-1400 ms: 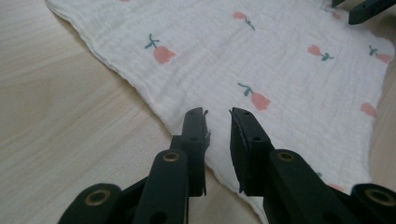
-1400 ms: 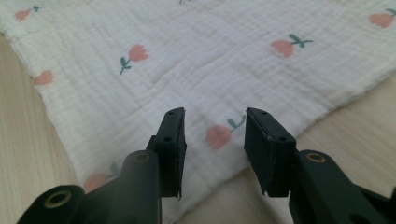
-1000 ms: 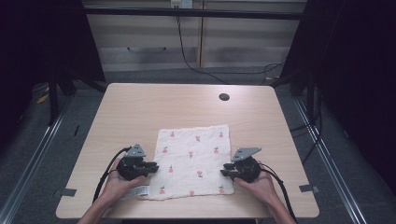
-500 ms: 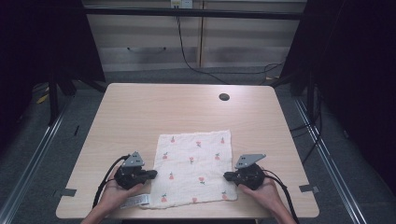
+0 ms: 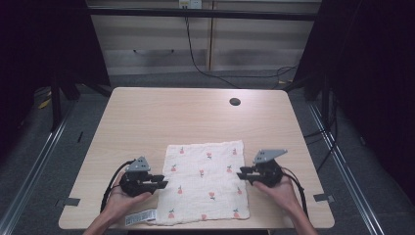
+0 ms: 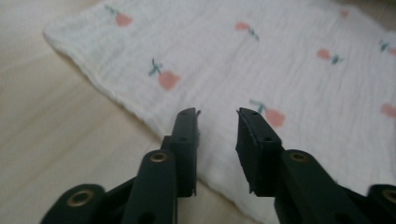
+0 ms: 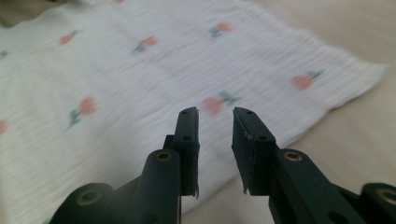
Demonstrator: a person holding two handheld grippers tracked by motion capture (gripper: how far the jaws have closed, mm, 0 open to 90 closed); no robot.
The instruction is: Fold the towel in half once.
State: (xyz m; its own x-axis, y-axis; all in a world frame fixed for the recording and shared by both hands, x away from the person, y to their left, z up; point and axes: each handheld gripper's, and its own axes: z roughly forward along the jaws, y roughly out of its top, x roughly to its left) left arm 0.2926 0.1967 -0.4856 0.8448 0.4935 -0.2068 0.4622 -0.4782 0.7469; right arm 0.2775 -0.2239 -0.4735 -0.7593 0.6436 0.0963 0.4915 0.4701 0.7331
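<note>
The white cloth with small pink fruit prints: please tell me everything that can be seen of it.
The white cloth with small pink fruit prints looks like soft, crinkled gauze, with green stems on the fruits. It is roughly square and lies spread flat on the light wooden table, near its front edge. A white printed label sticks out at its front left corner. Both tongs, left and right, stand open at its side edges, gripping nothing.

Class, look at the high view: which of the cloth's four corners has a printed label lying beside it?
The cloth's near left corner, by the left hand: the label sticks out there. The other three corners have bare table beside them.
</note>
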